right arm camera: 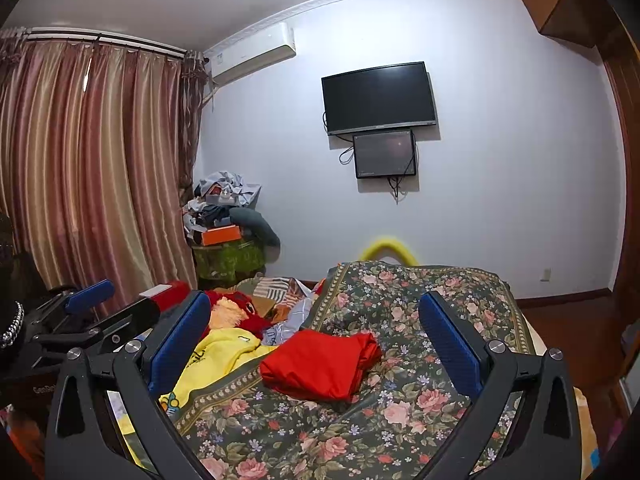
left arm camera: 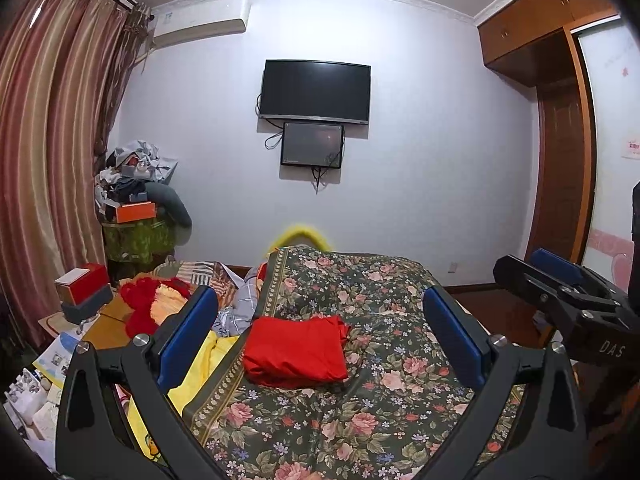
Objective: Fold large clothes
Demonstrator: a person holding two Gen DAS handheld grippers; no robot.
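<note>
A red garment (left arm camera: 296, 350) lies folded into a compact rectangle on the dark floral bedspread (left arm camera: 360, 432); it also shows in the right wrist view (right arm camera: 320, 364). My left gripper (left arm camera: 320, 320) is open and empty, held above and short of the garment. My right gripper (right arm camera: 316, 316) is open and empty too, raised above the bed near the garment. The right gripper also shows at the right edge of the left wrist view (left arm camera: 556, 276). The left gripper appears at the left of the right wrist view (right arm camera: 104, 304).
A yellow garment (right arm camera: 212, 356) and a pile of mixed clothes (right arm camera: 256, 308) lie left of the bedspread. A cluttered stand (left arm camera: 136, 216) is by the curtains (left arm camera: 48, 160). A TV (left arm camera: 316, 92) hangs on the far wall. A wardrobe (left arm camera: 560, 120) is at the right.
</note>
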